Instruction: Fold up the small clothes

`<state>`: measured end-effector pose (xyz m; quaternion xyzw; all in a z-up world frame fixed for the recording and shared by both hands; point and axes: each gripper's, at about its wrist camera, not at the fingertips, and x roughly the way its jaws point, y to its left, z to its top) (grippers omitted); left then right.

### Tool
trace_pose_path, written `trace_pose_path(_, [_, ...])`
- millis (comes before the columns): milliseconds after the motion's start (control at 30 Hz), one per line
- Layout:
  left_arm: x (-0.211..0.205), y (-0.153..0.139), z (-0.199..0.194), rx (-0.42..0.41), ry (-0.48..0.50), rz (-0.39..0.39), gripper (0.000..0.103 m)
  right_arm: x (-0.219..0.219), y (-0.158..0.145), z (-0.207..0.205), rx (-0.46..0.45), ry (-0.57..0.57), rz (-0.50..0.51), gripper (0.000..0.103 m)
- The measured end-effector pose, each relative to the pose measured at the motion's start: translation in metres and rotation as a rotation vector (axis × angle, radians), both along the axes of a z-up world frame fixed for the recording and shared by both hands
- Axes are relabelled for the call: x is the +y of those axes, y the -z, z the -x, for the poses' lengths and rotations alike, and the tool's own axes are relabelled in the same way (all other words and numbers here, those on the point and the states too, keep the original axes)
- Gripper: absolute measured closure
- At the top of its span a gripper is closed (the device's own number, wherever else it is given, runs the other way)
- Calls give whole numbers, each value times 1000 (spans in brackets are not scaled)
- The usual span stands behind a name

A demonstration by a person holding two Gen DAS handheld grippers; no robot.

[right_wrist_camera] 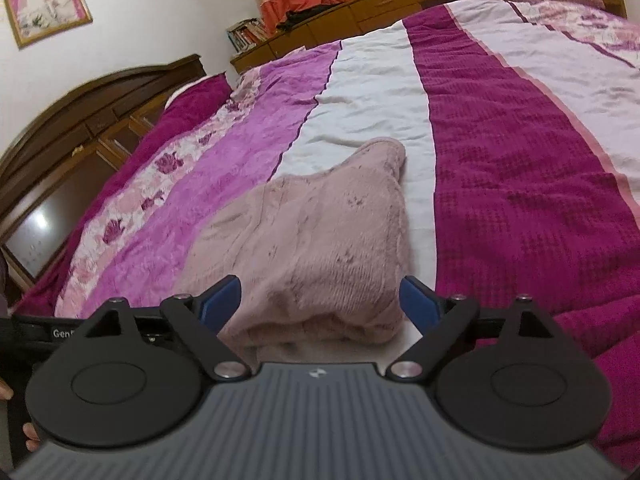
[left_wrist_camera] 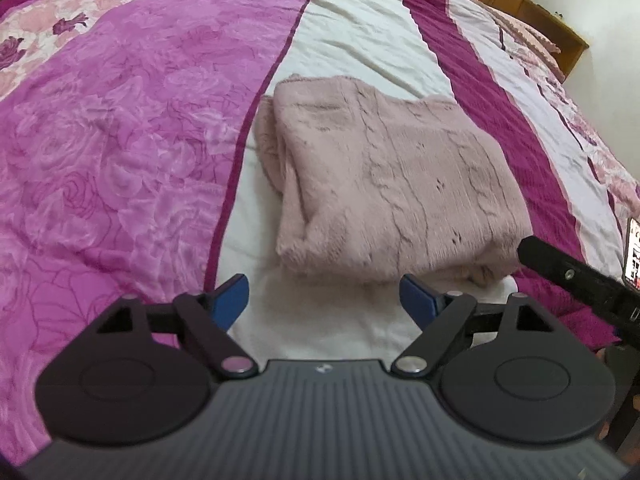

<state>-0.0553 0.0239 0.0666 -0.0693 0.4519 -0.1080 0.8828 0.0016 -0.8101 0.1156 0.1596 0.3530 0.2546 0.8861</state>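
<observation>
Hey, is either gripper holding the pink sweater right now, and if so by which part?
Nothing is held. The left gripper and right gripper both stand open, and the folded pink sweater lies free on the bed.

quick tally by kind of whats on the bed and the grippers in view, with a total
Folded pink knitted garment: 1
Bedspread under it: 1
Grippers, the left gripper and the right gripper, both open and holding nothing: 2
Total: 4
</observation>
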Motion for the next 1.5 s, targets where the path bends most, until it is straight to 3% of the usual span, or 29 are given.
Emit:
trace_pose_path(233, [-15,8,19,-34,-3,-75,19,7,2,17,-19,-3,79,5])
trace_pose_path(433, [-26,22,23,-19,-10,-123,19,15,12,20,33,-8,164,0])
trace_pose_path(600, [-31,27,23,-23,-28,-169,19,21,31,15,134,6,224,0])
trace_pose_path(800, [-32,33,19,7,-30,-174,19,17,39,10,186,31,224,0])
trace_pose_path(1500, [-33,38,17,27,-46,-183,19,21,41,6,197,16,238,0])
